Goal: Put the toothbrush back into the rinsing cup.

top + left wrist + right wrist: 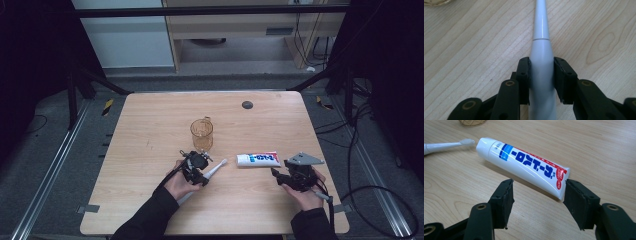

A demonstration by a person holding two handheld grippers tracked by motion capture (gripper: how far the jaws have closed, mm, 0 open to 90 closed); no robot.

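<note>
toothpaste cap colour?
White; the toothpaste cap shows best in the right gripper view.

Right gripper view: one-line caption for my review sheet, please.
Open right gripper poised at the crimped end of a toothpaste tube lying on the wooden table, toothbrush head beyond.

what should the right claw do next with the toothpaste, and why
Probably ease the right claw forward and close on the toothpaste tube. Its jaws stand open just short of the tube's crimped end, with nothing between them, and the tube lies flat on the table. The left claw is already shut on the toothbrush, so the tube looks like the remaining pick.
</note>
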